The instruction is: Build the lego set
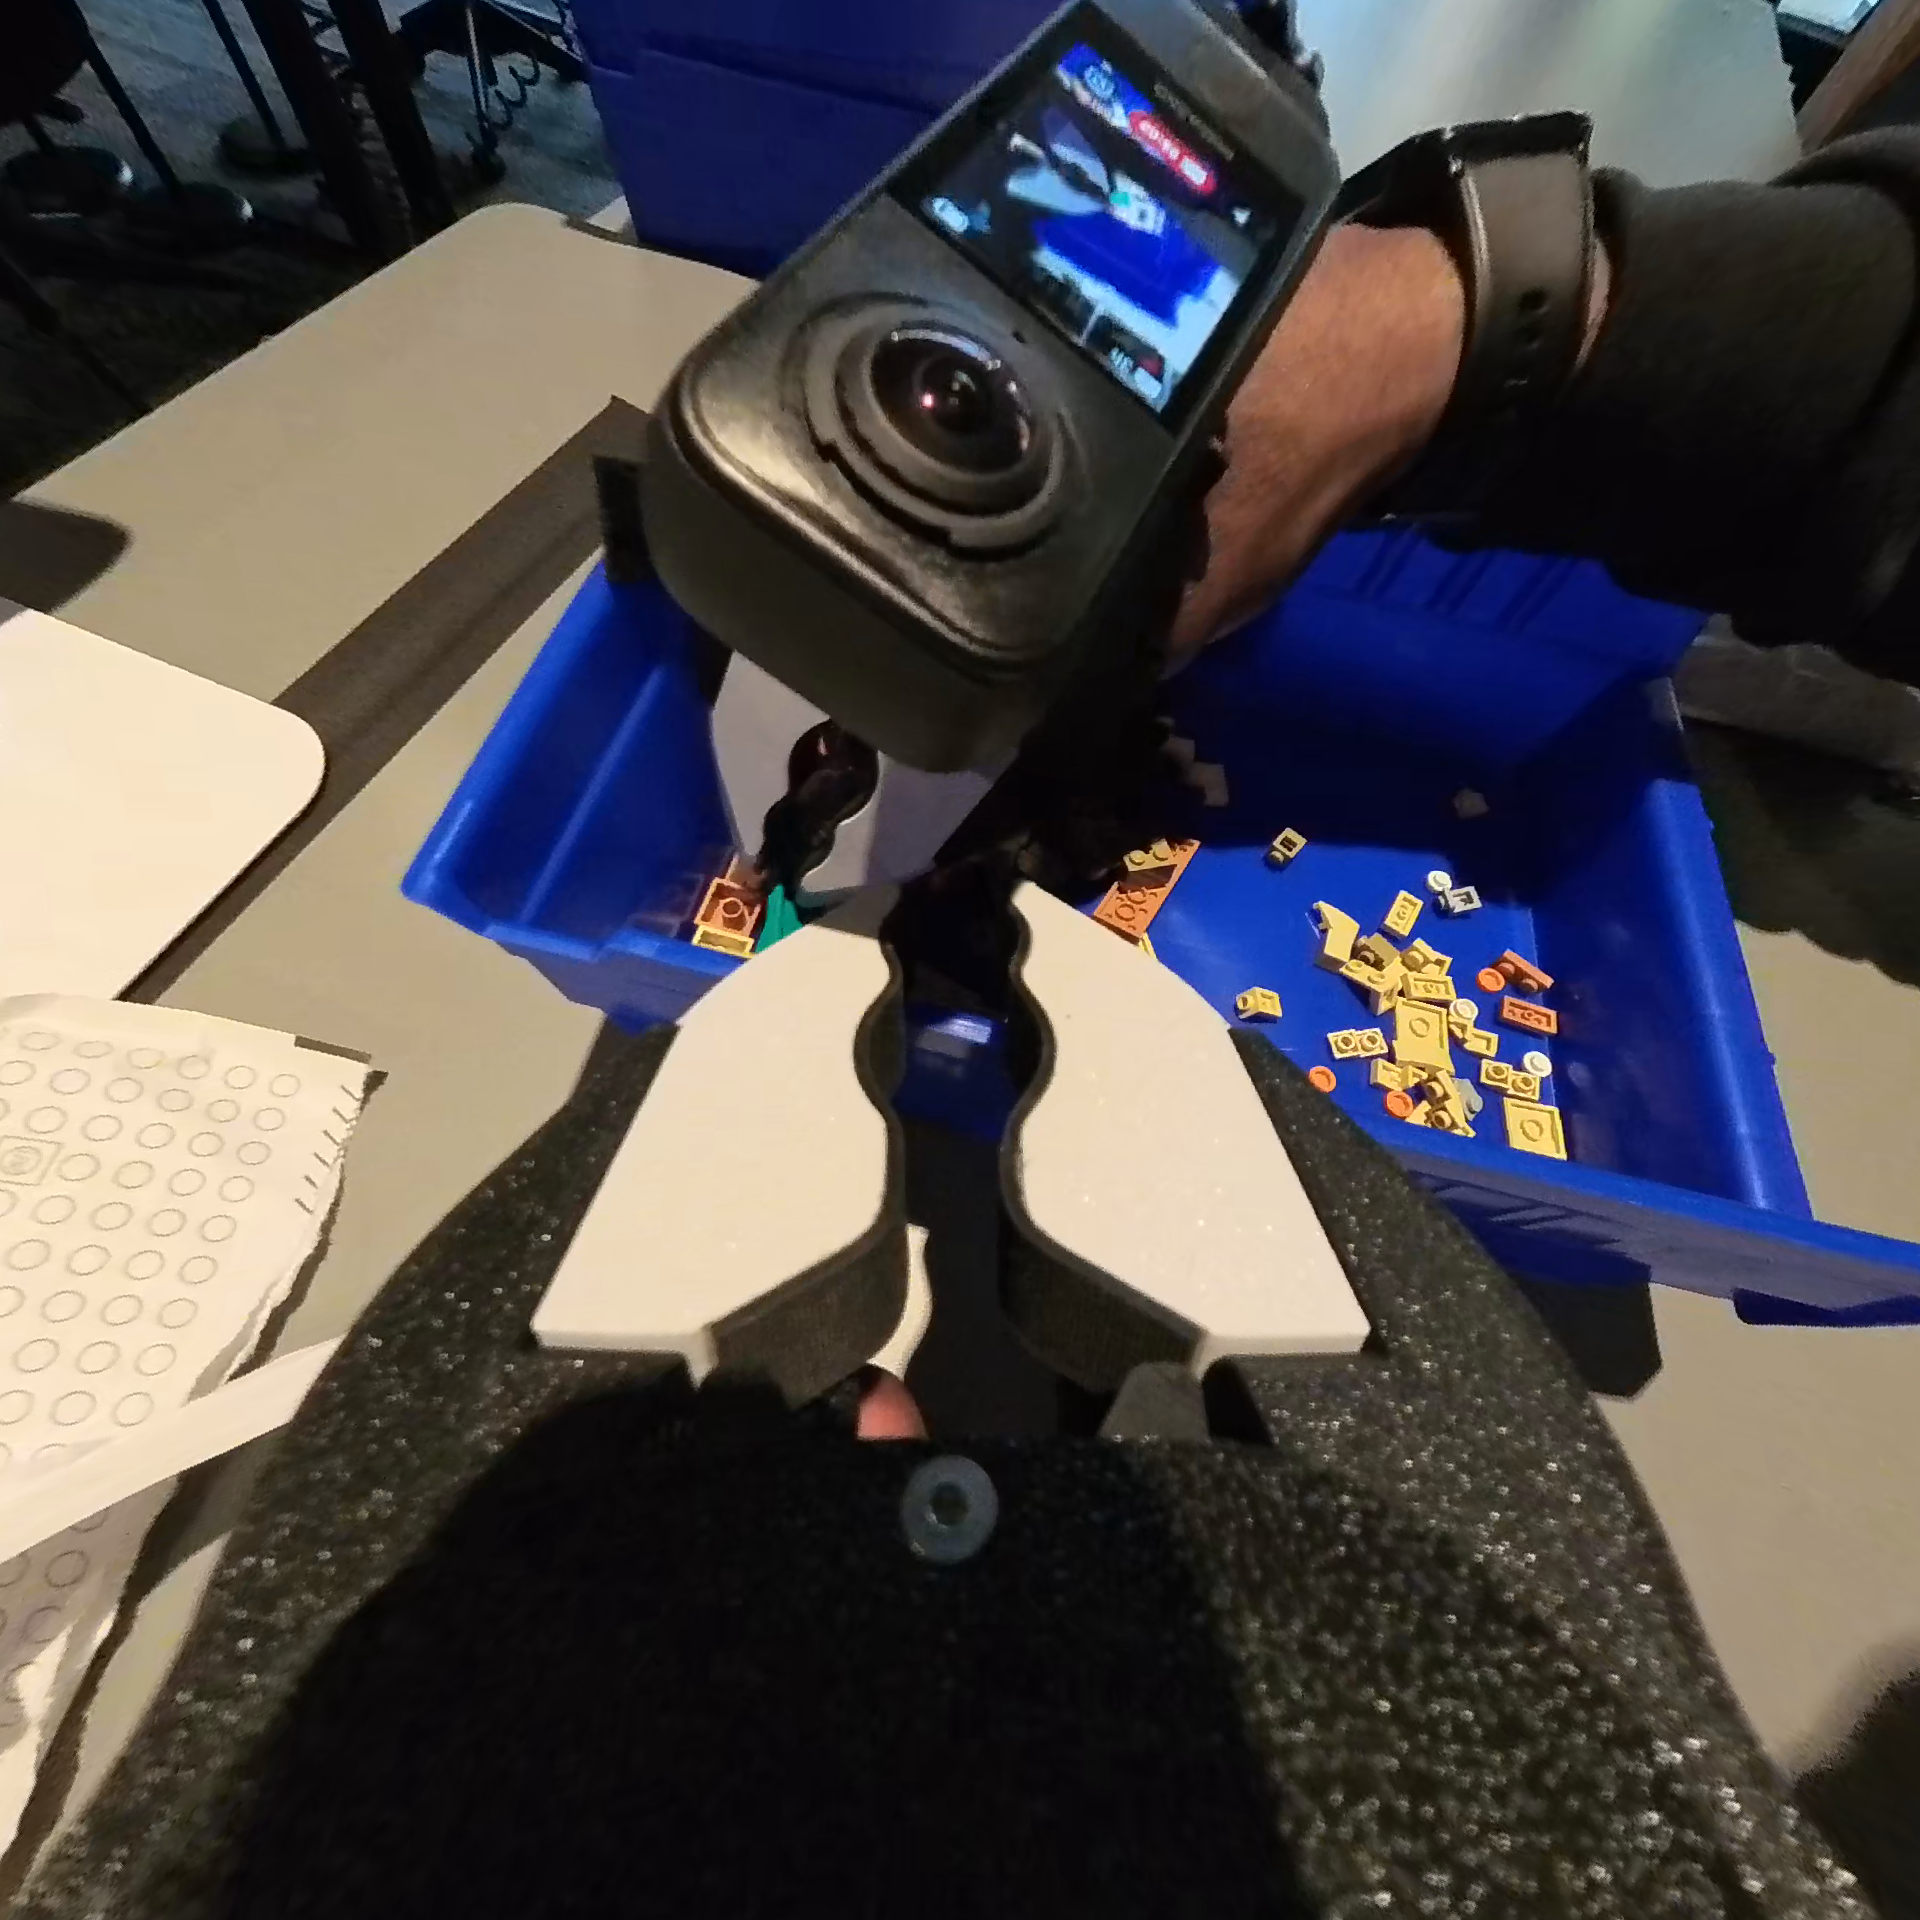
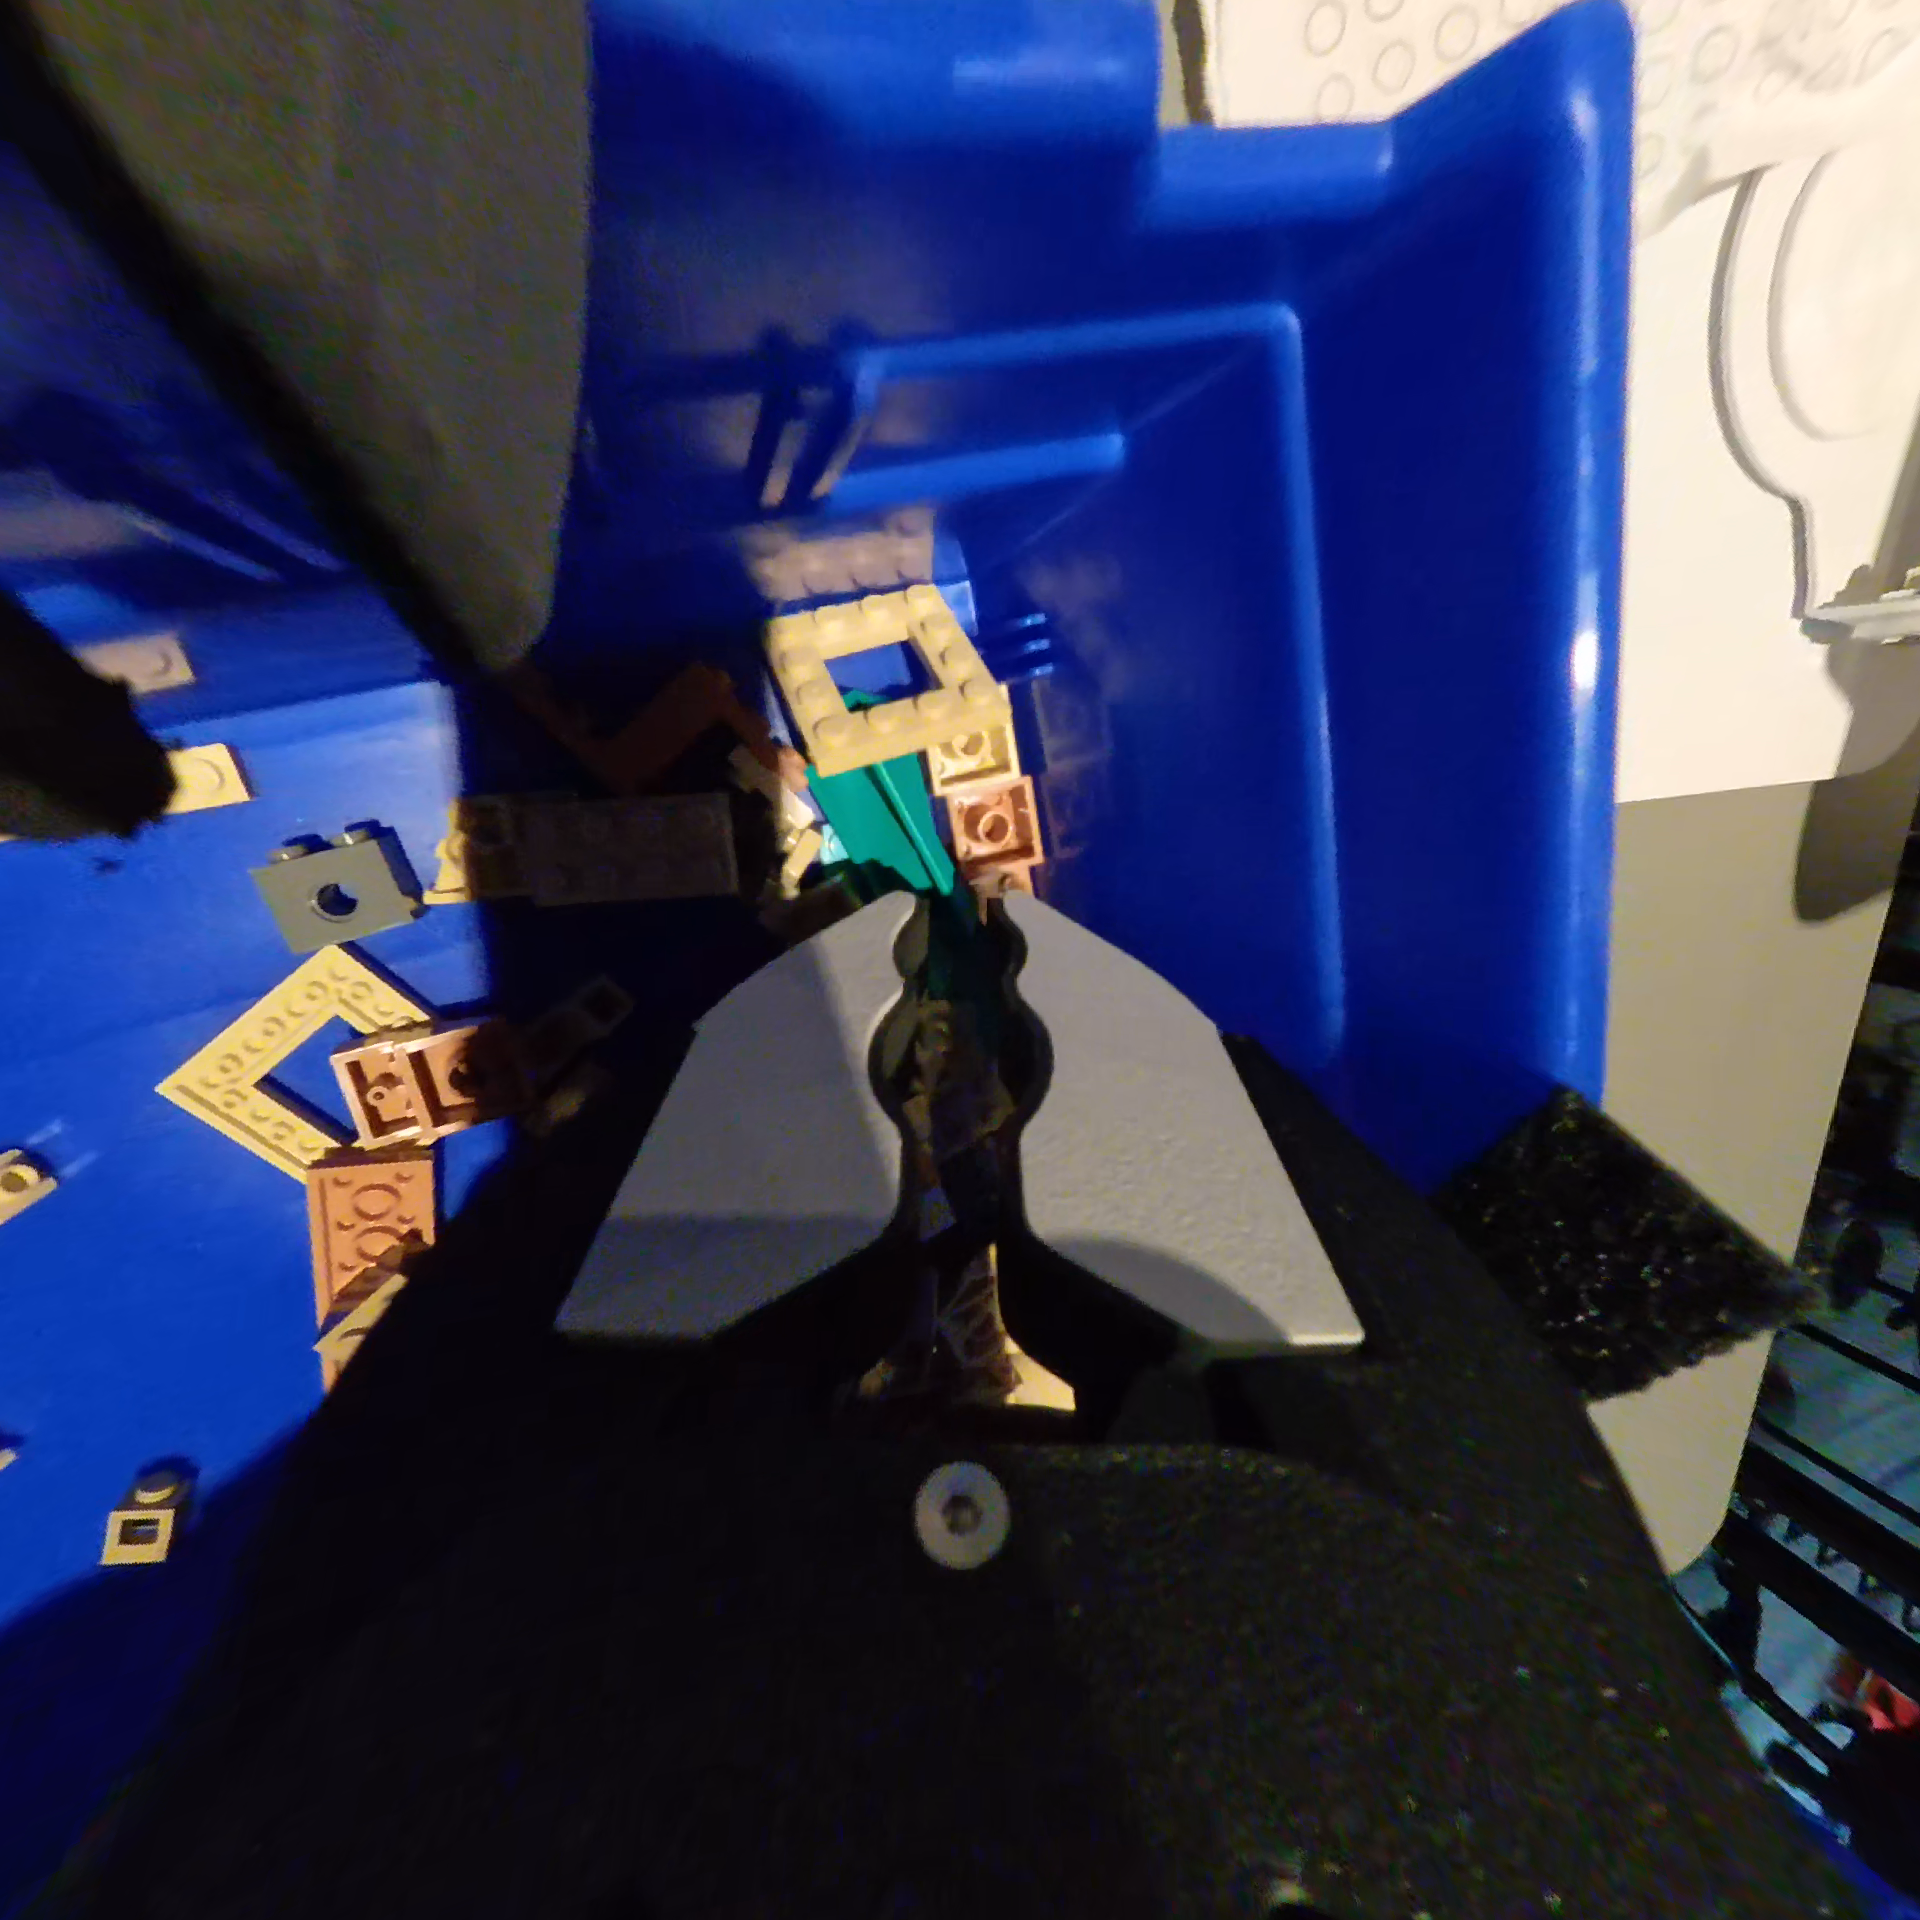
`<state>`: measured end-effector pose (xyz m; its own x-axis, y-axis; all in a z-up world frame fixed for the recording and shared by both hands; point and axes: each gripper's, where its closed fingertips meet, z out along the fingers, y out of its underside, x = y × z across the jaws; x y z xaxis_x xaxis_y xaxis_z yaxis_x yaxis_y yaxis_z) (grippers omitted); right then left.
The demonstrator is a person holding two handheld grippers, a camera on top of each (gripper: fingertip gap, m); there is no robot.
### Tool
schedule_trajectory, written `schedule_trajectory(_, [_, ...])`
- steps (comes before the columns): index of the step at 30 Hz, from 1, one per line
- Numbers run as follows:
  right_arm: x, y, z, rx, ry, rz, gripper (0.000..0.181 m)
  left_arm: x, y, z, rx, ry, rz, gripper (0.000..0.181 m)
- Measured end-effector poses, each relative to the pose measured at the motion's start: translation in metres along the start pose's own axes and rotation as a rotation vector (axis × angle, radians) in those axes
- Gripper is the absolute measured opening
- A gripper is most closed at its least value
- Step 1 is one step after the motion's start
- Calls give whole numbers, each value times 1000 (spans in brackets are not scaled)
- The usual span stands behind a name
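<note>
A blue bin (image 1: 582,790) on the table holds loose lego pieces, mostly tan and brown ones (image 1: 1423,1039). My right gripper (image 1: 800,883) reaches down into the bin's left corner. In the right wrist view, the right gripper (image 2: 956,909) is shut on a teal piece (image 2: 873,821). That piece lies under a tan square frame plate (image 2: 894,675) beside a brown brick (image 2: 992,826). The teal piece also shows in the left wrist view (image 1: 779,925). My left gripper (image 1: 951,914) is open and empty, held above the bin's near rim.
Printed sheets with stud circles (image 1: 104,1195) and a white board (image 1: 135,790) lie left of the bin on the grey table (image 1: 364,416). In the bin (image 2: 1455,623) are a dark grey brick with a hole (image 2: 332,894), a second tan frame (image 2: 260,1060) and brown plates (image 2: 369,1216). Some 11 centimeters of space lies between my two pairs of fingers.
</note>
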<state>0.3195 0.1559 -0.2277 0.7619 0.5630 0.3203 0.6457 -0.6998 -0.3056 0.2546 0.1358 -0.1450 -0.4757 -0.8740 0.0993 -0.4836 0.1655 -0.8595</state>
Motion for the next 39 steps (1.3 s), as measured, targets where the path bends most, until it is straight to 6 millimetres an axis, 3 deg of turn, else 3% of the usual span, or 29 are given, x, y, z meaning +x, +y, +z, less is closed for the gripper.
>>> schedule_trajectory(14, [1, 10, -10, -91, 33, -18, 5, -1, 0, 0, 5, -1, 0, 12])
schedule_trajectory(23, [11, 16, -42, -101, 83, 61, 4, -2, 0, 0, 6, -9, -2, 12])
schedule_trajectory(28, [-7, 18, -65, -99, 39, 73, 4, -2, 0, 0, 4, -10, -2, 12])
schedule_trajectory(33, [-32, 33, -82, -178, 10, 21, 4, -2, 0, 0, 3, -11, -2, 13])
schedule_trajectory(39, [-66, 40, -86, -225, -91, -18, 4, -2, 0, 0, 2, -14, -3, 13])
